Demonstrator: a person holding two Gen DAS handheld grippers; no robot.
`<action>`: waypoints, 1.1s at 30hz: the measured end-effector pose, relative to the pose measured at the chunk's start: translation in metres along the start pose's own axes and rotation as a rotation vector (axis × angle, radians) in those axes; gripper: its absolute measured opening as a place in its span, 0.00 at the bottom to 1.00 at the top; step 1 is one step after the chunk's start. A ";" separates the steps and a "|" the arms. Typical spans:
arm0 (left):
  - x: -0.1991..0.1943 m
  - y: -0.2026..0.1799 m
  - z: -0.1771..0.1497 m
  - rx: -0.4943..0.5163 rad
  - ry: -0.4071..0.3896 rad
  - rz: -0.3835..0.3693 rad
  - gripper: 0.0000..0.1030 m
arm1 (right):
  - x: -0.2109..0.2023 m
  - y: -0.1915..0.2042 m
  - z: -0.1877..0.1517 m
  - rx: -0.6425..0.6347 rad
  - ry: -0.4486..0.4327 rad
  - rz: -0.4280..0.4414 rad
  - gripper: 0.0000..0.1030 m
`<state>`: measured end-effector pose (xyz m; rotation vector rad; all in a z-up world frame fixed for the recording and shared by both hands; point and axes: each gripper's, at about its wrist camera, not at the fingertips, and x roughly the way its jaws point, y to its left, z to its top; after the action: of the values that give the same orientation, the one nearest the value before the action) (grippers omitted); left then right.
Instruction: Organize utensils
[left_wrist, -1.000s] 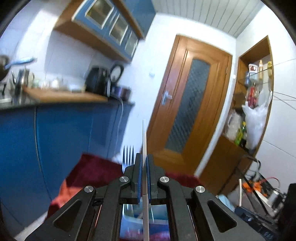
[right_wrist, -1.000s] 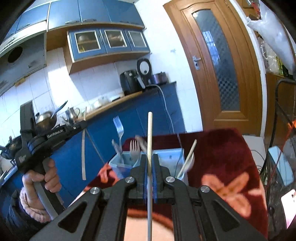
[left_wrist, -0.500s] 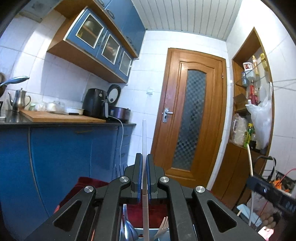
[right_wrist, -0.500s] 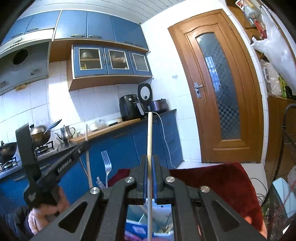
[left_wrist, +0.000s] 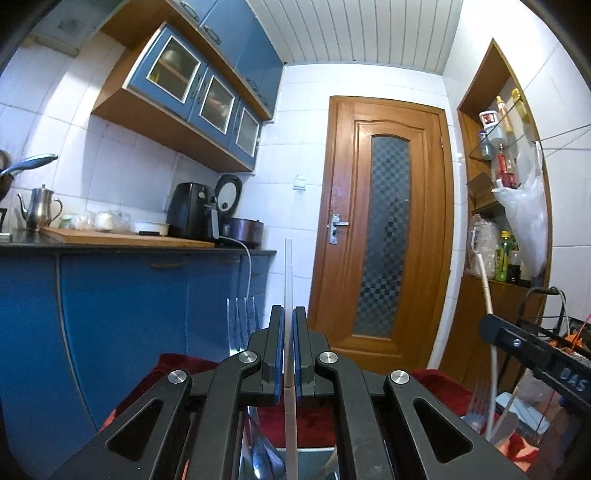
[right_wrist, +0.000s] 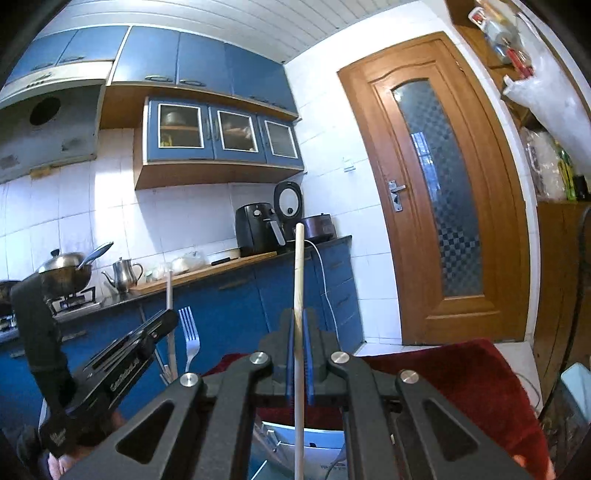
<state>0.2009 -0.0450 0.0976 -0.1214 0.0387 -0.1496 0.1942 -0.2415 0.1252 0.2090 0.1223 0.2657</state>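
Both sets of jaws are clamped tight, each on one chopstick: the left gripper (left_wrist: 288, 325) has the white chopstick (left_wrist: 287, 273) standing straight up, and the right gripper (right_wrist: 298, 328) has the tan chopstick (right_wrist: 298, 280) the same way. What's changed in the last second is the tilt: both cameras were angled down toward the bin and red cloth (right_wrist: 461, 373), and now they've leveled out, so the bin (right_wrist: 317, 439) only peeks in under the fingers. A fork (right_wrist: 189, 332) stands between the two grippers. My guess is the sticks are lifted clear and being paired up, so dropping them in together comes next.
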 end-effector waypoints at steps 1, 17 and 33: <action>-0.001 -0.001 -0.001 0.003 -0.002 -0.001 0.04 | 0.002 0.000 -0.002 -0.003 -0.002 -0.006 0.06; -0.007 -0.007 -0.019 0.047 0.061 -0.020 0.04 | 0.008 0.012 -0.026 -0.128 0.071 -0.040 0.06; -0.051 -0.003 0.004 0.070 0.116 -0.013 0.10 | -0.041 0.023 0.001 -0.052 0.077 -0.024 0.23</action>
<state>0.1498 -0.0400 0.1032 -0.0427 0.1484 -0.1705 0.1494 -0.2312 0.1350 0.1456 0.1936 0.2525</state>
